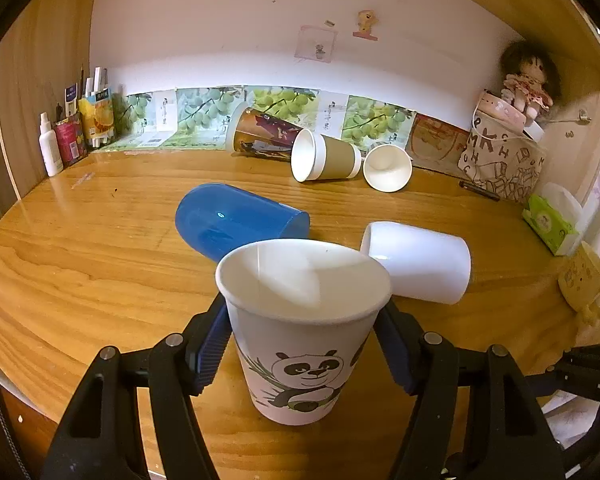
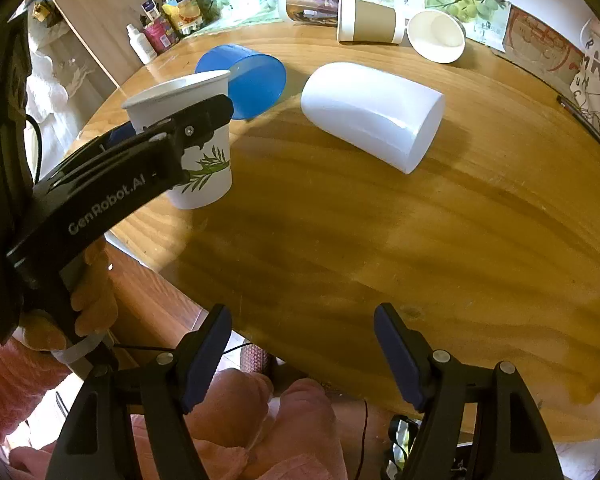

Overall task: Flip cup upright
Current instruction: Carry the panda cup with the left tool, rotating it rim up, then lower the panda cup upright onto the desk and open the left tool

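Standing upright at the lower centre of the left wrist frame, the panda paper cup (image 1: 300, 332) sits mouth up on the wooden counter (image 1: 80, 272) near its front edge. Left gripper (image 1: 302, 344): jaws clamped on the cup's sides just under the rim, blue pads against the paper on both flanks. In the right wrist frame the same cup (image 2: 198, 136) appears at left centre, base on the counter (image 2: 340, 232), with the left gripper (image 2: 172, 140) reaching in from the lower left and a green leaf print showing below it.

Right gripper (image 2: 302, 344): jaws apart, holding nothing, at the bottom of its own frame above the counter's near edge, well apart from the cup.

Just behind the panda cup: a blue plastic cup (image 1: 236, 220) lying on its side, mouth toward the right. Beside it, right of centre, a white cup (image 1: 418, 260) also on its side, apart from the panda cup.

Farther back, near the wall, upper centre: three more cups on their sides — a printed paper cup (image 1: 260, 132), a brown-sleeved paper cup (image 1: 326, 158) touching it, and a small white paper cup (image 1: 388, 168) just to the right.

Upper left: bottles and packets (image 1: 72, 132). Right edge: printed cloth bag (image 1: 500, 156), doll (image 1: 528, 76) above it, green tissue pack (image 1: 550, 224).
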A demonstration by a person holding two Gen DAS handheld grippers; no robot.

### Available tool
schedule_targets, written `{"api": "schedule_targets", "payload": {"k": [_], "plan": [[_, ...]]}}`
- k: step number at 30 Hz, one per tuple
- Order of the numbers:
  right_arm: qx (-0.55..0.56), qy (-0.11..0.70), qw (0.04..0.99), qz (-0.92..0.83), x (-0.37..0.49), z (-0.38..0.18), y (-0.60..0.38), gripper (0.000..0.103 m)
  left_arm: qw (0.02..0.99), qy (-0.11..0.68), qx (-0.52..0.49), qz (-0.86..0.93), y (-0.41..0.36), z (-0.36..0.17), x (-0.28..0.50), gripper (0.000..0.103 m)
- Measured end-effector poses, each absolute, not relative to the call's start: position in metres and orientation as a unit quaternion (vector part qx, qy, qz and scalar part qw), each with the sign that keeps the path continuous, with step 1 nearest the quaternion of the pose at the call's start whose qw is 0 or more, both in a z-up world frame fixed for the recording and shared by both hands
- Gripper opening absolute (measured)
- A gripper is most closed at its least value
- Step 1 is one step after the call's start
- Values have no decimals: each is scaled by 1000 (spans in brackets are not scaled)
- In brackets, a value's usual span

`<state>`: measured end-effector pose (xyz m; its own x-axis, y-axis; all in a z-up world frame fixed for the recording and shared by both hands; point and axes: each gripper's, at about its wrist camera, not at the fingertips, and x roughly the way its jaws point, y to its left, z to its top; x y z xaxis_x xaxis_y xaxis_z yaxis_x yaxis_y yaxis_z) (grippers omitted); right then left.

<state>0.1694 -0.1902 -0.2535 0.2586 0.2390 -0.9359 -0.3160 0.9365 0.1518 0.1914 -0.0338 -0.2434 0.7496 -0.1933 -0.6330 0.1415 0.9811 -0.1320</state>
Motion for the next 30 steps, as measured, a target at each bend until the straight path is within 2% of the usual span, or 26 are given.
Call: {"api": "schedule_targets", "payload": {"k": [27,30], "plan": [[-13,597,785,163,166,-262,-192,74,888,443,-6,-124,-39,-270,163,71],[-5,601,784,155,166,-264,-193,74,879,460,-4,-129,-38,-270,160,76]]}}
